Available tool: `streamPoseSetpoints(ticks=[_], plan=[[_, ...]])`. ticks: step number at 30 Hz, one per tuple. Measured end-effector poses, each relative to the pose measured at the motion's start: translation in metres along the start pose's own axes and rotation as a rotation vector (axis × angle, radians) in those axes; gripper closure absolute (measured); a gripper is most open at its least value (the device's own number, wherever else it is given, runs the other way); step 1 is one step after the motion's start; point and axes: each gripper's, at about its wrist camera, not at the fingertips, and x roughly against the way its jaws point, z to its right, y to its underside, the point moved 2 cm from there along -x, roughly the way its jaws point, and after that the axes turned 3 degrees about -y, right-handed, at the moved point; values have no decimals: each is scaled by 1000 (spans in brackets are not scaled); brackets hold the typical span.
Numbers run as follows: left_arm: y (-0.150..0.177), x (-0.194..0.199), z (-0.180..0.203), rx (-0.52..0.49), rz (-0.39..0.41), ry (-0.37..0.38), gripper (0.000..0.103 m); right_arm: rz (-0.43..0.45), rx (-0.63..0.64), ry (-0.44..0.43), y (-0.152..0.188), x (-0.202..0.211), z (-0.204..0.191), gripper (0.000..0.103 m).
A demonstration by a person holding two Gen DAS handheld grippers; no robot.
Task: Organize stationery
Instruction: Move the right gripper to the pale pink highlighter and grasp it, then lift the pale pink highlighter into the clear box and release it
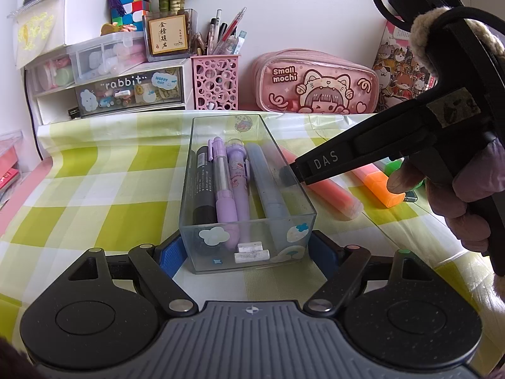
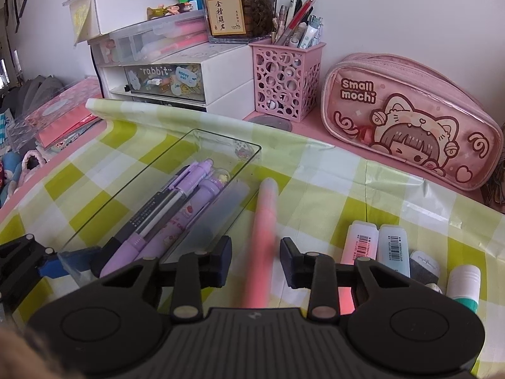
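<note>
1. Left gripper (image 1: 247, 252) pinches the near end of the clear tray (image 1: 293, 170), a blue pad on each side wall.
2. Tray holds purple pens (image 1: 233, 177), a black marker (image 1: 202, 186) and a grey tube (image 1: 268, 183).
3. Right gripper (image 2: 255, 260) straddles the pink highlighter (image 2: 263, 221) without touching it; the highlighter lies on the cloth (image 2: 315, 199) at the tray's 3 o'clock.

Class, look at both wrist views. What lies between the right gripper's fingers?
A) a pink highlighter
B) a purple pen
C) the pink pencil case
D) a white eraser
A: in the right wrist view the pink highlighter lies on the cloth between the right gripper fingers, beside the clear box.
</note>
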Motion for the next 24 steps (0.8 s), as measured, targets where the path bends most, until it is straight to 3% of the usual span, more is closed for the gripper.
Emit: streamPoseSetpoints(ticks=[1,10,24], plan=[[0,0,0,0,0,0,24,-2,1,3,0,0,0,73],[0,0,0,0,0,0,24,5,-90,3,2,4,4,74],[0,0,0,0,0,0,24,17,-417,-70,9,15,27,75]])
